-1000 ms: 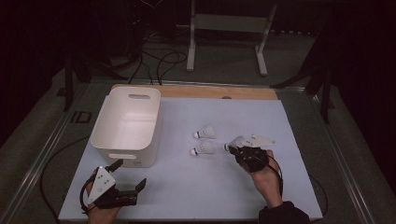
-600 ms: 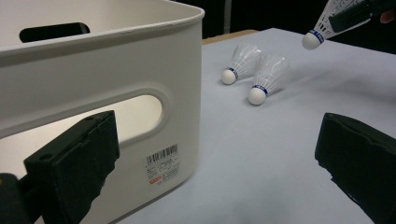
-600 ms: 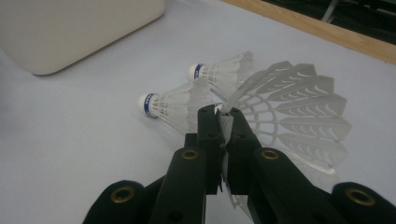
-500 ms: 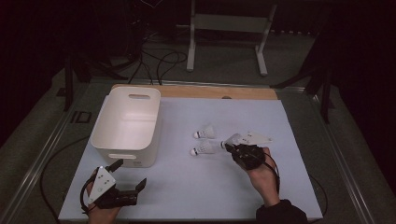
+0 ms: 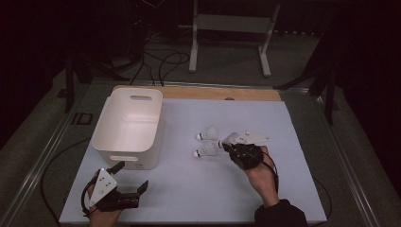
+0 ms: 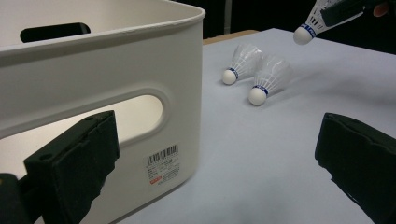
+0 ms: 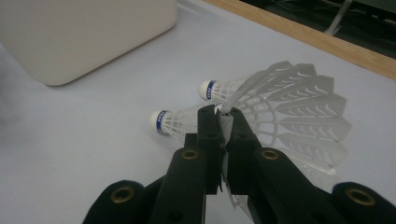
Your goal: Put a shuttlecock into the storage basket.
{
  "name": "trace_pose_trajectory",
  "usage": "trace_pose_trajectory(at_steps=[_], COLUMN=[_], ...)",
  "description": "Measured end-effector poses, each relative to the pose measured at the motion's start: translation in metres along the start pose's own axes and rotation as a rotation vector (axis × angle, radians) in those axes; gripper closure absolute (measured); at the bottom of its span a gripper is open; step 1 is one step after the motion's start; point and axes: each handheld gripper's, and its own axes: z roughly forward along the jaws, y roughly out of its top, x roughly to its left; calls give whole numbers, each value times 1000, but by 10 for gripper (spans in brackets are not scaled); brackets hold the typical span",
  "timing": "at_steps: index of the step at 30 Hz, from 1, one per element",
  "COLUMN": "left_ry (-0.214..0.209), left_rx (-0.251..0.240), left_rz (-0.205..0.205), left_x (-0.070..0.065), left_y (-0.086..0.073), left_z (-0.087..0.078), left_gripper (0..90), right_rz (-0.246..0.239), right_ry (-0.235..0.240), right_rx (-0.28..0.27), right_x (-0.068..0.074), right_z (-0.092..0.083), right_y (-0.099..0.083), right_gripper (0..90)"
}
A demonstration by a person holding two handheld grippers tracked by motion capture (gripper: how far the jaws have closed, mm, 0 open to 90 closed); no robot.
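Observation:
My right gripper (image 5: 226, 144) (image 7: 221, 113) is shut on the feather skirt of a white shuttlecock (image 5: 231, 138) (image 7: 299, 105), held just above the white mat with its cork pointing left. In the left gripper view the held shuttlecock (image 6: 309, 24) hangs at the top right. Two more shuttlecocks (image 5: 207, 134) (image 5: 204, 151) lie side by side on the mat just left of the held one, also seen as shuttlecocks (image 6: 243, 63) (image 6: 271, 79). My left gripper (image 5: 128, 176) (image 6: 215, 154) stands open near the front left, facing the white bin (image 5: 124, 160) (image 6: 93, 70), with nothing between its jaws.
The bin (image 7: 84, 32) stands on the left half of the mat (image 5: 283, 123), its handle slot toward me. A wooden strip (image 5: 213, 93) edges the back of the table. A metal stand (image 5: 227, 28) and cables lie on the floor beyond.
My right gripper has edged a little to the left with the shuttlecock, closer to the two lying ones. The left hand has kept still.

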Motion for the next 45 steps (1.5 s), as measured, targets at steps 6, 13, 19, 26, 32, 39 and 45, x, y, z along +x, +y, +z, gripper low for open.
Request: trace_pose_trajectory(at_steps=[6,13,19,26,32,39,45], left_ry=[0,0,-1,0,-1,-1,-1], left_rx=[0,1,0,1,0,3,4], left_rz=[1,0,1,0,-2,1,2], left_x=[0,0,0,0,0,0,0], left_y=[0,0,0,0,0,0,0], left_z=[0,0,0,0,0,0,1], left_gripper=[4,4,4,4,4,4,4], right_rz=[-2,1,-10,-18,-20,-27,-26], right_ry=[5,12,17,26,29,35,43], right_rx=[-2,-10,-16,-23,-26,-32,-35], right_x=[1,4,7,11,13,16,19], right_z=[1,2,3,5,6,8,8], right_y=[2,6,12,18,22,26,29], right_gripper=[868,868,868,868,868,868,868])
